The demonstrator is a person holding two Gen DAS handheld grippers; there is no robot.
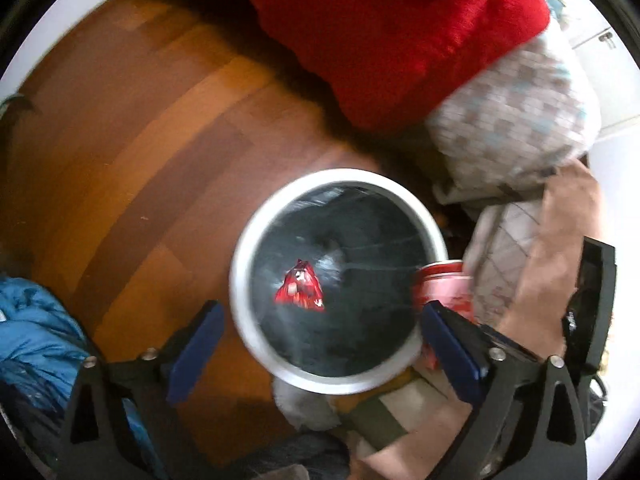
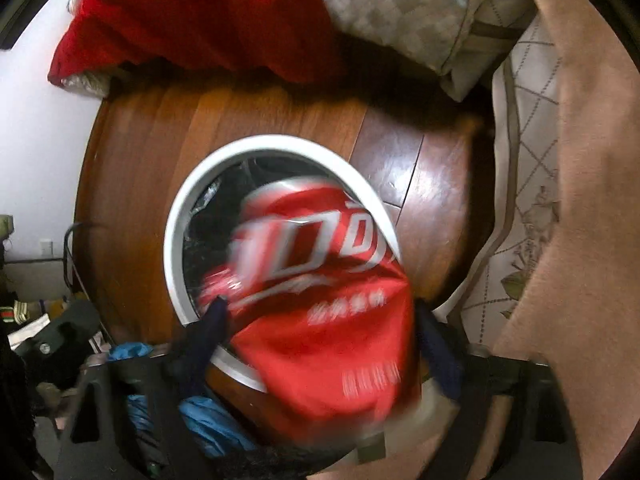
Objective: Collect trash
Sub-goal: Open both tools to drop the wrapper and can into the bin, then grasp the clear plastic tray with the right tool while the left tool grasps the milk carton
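Here, in the left wrist view, the left gripper (image 1: 320, 348) hangs with its jaws spread wide and empty over a white-rimmed bin (image 1: 256, 240) lined in black. A red wrapper (image 1: 300, 290) lies inside, near the middle. At the bin's three o'clock edge sits a red can (image 1: 442, 284). In the right wrist view, the right gripper (image 2: 320, 320) grips that blurred red can (image 2: 320, 300) between both fingers, over the bin's (image 2: 180, 220) five o'clock rim. A red blanket (image 2: 200, 12) lies at twelve o'clock.

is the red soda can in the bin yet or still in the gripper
Still in the gripper: the red soda can sits between the right gripper's fingers above the white-rimmed round bin.
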